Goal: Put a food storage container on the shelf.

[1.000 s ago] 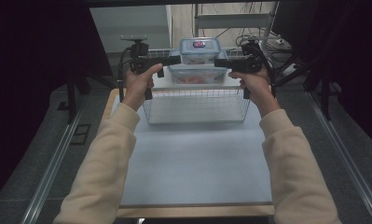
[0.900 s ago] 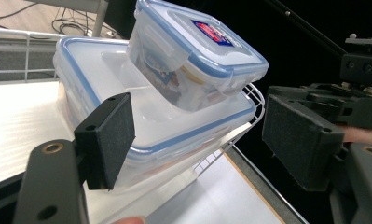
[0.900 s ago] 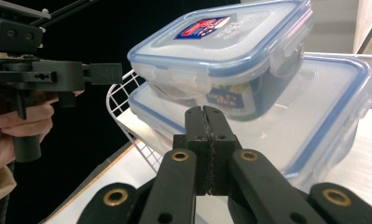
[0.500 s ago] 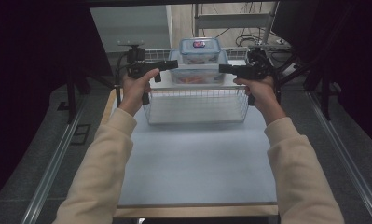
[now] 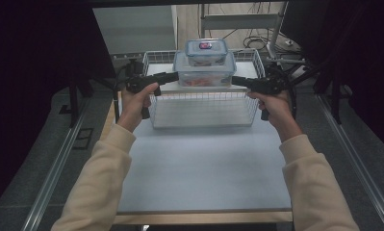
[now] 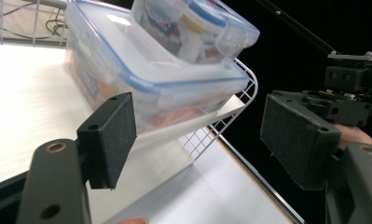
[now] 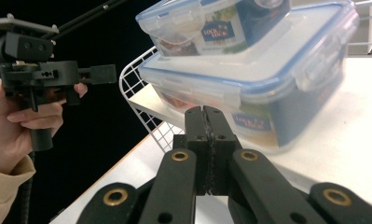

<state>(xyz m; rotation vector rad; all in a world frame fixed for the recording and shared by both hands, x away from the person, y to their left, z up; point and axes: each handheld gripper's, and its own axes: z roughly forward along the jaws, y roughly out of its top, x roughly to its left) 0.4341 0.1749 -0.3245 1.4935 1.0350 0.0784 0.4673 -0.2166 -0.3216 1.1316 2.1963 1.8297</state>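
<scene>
Moving apart from the big box with a small box stacked on it atop the wire basket, the left gripper is open and empty, the right gripper shut and empty, so the placing seems done.

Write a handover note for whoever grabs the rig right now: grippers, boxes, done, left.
Left gripper: jaws open, nothing between them, at the left end of the large box.
Right gripper: jaws shut, empty, at the box's right end.
Boxes: small box stacked on the large box, both lids on, standing on a white shelf across the top of the wire basket at the far end of the table.
Done: both grippers brought level with the stack.
Left: probably grip and move the boxes; neither gripper touches them yet.
</scene>
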